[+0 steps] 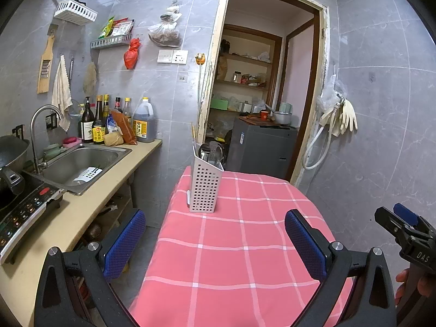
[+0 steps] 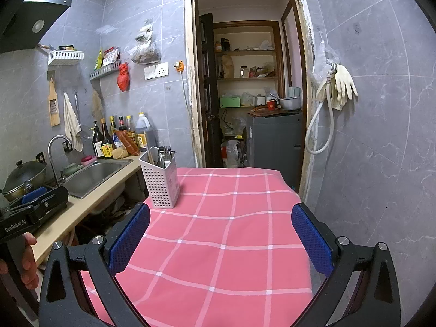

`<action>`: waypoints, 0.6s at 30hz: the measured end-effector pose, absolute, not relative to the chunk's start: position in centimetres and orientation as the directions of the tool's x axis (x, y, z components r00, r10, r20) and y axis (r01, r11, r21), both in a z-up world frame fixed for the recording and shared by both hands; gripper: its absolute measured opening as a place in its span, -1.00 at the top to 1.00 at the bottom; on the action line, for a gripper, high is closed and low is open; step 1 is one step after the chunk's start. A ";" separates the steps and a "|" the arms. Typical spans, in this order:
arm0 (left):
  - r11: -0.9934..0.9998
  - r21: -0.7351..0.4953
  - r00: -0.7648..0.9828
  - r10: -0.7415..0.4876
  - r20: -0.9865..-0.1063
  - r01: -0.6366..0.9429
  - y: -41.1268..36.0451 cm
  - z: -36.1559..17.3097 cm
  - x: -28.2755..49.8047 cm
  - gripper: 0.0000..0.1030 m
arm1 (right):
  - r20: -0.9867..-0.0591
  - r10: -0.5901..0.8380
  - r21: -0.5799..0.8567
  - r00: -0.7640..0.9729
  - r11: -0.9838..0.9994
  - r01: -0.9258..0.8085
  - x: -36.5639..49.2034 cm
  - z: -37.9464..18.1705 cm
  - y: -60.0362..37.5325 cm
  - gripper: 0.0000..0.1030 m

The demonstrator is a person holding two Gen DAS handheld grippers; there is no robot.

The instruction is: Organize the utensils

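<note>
A white perforated utensil holder [image 1: 203,188] stands at the far left of the pink checked table [image 1: 245,245]. Metal spoons [image 1: 211,151] and wooden chopsticks [image 1: 193,133] stick out of it. It also shows in the right wrist view [image 2: 160,181], with forks and spoons [image 2: 164,155] inside. My left gripper [image 1: 215,242] is open and empty above the near table. My right gripper [image 2: 220,242] is open and empty, well short of the holder. The right gripper shows at the right edge of the left wrist view [image 1: 406,229], and the left gripper at the left edge of the right wrist view [image 2: 35,201].
A counter to the left carries a steel sink [image 1: 81,166], a tap [image 1: 41,130], sauce bottles [image 1: 117,122], an induction hob [image 1: 24,209] and a wok [image 2: 24,175]. An open doorway [image 1: 261,95] with shelves lies behind the table. Gloves and a hose [image 1: 340,120] hang on the right wall.
</note>
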State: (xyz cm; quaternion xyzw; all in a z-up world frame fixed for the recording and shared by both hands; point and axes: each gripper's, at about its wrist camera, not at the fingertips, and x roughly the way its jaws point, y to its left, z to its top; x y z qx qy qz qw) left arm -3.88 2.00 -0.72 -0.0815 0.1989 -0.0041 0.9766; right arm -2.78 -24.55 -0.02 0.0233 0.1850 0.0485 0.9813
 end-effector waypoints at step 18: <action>0.991 -0.128 0.926 -0.024 -0.376 -0.026 1.8 -0.1 -3.9 -1.00 | -0.368 0.110 0.061 0.923 0.994 -0.095 -3.2 -0.1 -23.8 -0.98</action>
